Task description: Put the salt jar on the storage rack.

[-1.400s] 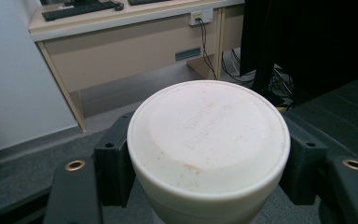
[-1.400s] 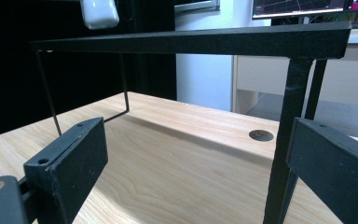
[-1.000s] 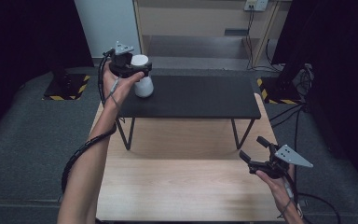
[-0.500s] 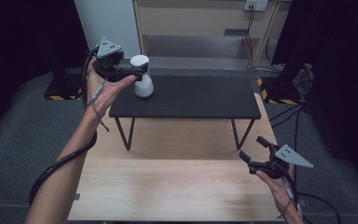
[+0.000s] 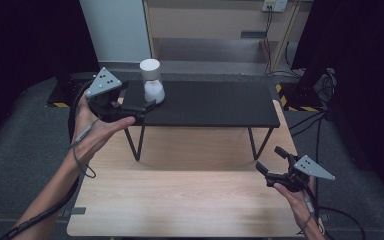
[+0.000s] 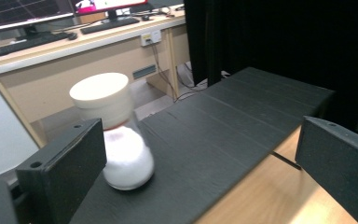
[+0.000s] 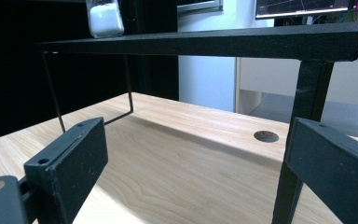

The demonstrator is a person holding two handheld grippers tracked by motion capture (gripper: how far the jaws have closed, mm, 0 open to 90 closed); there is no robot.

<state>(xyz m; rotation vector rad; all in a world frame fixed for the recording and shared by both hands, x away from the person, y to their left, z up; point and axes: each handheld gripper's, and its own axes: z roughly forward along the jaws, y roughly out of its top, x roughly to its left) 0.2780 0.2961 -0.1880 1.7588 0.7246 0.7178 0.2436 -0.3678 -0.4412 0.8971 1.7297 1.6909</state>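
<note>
A white hourglass-shaped container (image 5: 152,83) with a flat round lid stands upright at the left end of a black riser shelf (image 5: 220,102). My left gripper (image 5: 139,96) hovers open just left of it and slightly nearer, at the shelf's front-left corner, touching nothing. In the left gripper view the container (image 6: 121,140) stands beyond the left jaw, outside the gap, and looks a little blurred; the jaws (image 6: 200,140) are wide apart. My right gripper (image 5: 268,159) is open and empty, low over the wooden table (image 5: 180,200) at its right edge.
The shelf (image 7: 205,39) rests on thin black wire legs (image 7: 303,116) over the wooden table (image 7: 168,154), which has a round cable hole (image 7: 265,136). A desk with monitors and a keyboard (image 6: 28,42) stands behind. Dark curtains and cables flank the table.
My left gripper has drawn back from the white container, moving left and toward the person. The container stays upright on the shelf. The right gripper has not moved.
</note>
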